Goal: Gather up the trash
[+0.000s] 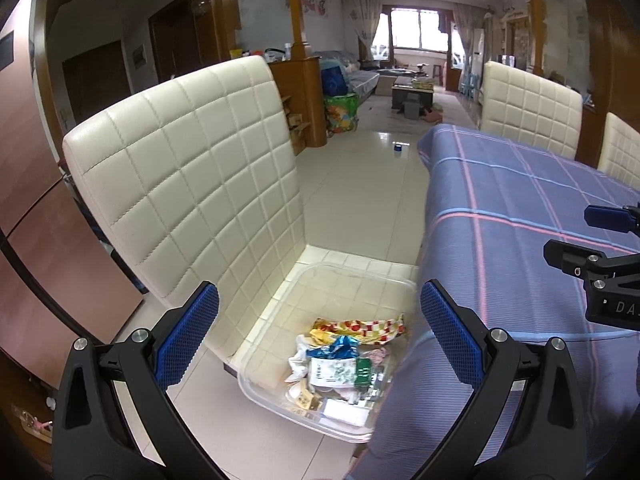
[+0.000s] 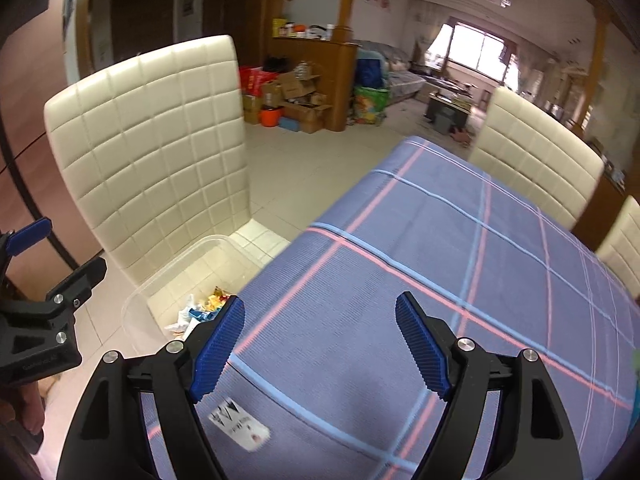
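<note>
On the far left stands a white padded chair [image 1: 188, 184] with its tall back up. A see-through plastic tub [image 1: 280, 364] sits on the chair seat, right beside the table edge. Inside the tub lies the trash [image 1: 340, 360]: crinkled wrappers in red, yellow, blue and green, and some white paper bits.

The left gripper [image 1: 320, 344] hangs above the tub and tips down toward it. Its two blue pads are spread far apart, and nothing is between them (only the tub and trash far below). A bit of a person's hand [image 2: 24, 412] shows under this tool in the right wrist view.

Next comes the table with its purple striped cloth [image 2: 440, 240]. The right gripper [image 2: 320, 344] hangs over the cloth, tipped down and a little rolled to one side. Its blue pads are also wide apart, with only bare cloth between them. A small white card with black marks [image 2: 240, 426] lies on the cloth low down, just beside the left finger, looking blurry.

Two more white chairs [image 2: 536, 160] stand at the far right side of the table
</note>
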